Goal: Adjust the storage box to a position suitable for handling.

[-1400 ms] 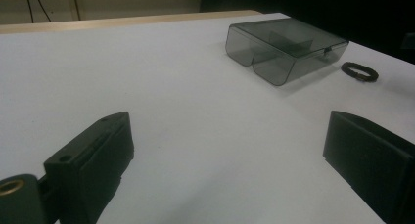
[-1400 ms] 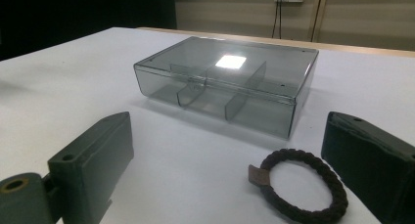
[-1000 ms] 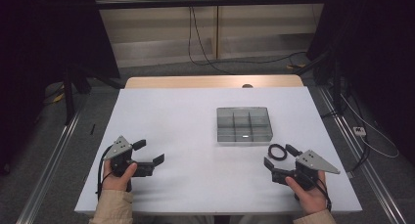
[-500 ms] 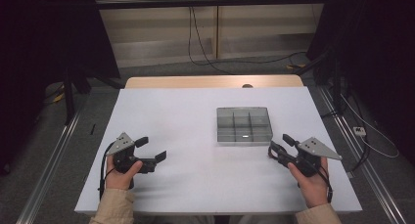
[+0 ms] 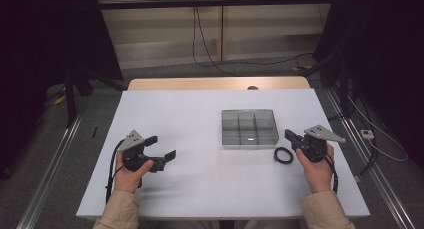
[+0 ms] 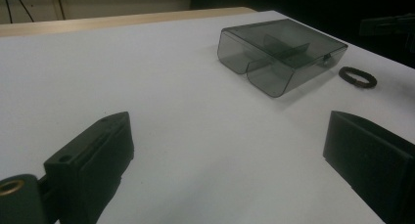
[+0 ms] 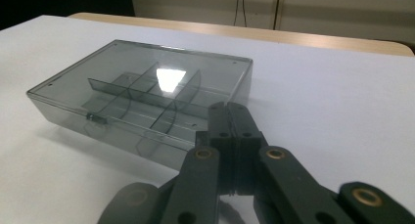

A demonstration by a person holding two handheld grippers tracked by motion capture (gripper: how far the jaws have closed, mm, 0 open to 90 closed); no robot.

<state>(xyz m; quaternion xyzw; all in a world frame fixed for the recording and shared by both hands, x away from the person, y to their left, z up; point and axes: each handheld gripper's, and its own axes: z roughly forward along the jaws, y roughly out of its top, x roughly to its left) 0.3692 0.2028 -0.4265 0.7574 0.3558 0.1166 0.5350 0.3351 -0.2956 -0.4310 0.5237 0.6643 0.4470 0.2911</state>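
On a white counter (image 5: 200,119), the right gripper (image 5: 291,137), fingers just clenched on nothing, hovers beside the compartment box (image 5: 249,128); a black ring (image 5: 283,155) lies nearby. The left gripper (image 5: 162,147) rests released.

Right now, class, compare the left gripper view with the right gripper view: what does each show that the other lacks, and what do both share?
The left gripper view alone shows a black ring lying on the table beside the box, and the left gripper with jaws wide apart. The right gripper view alone shows the right gripper with jaws pressed together, nothing between them. Both share the smoky compartment box with its lid closed and the white table.
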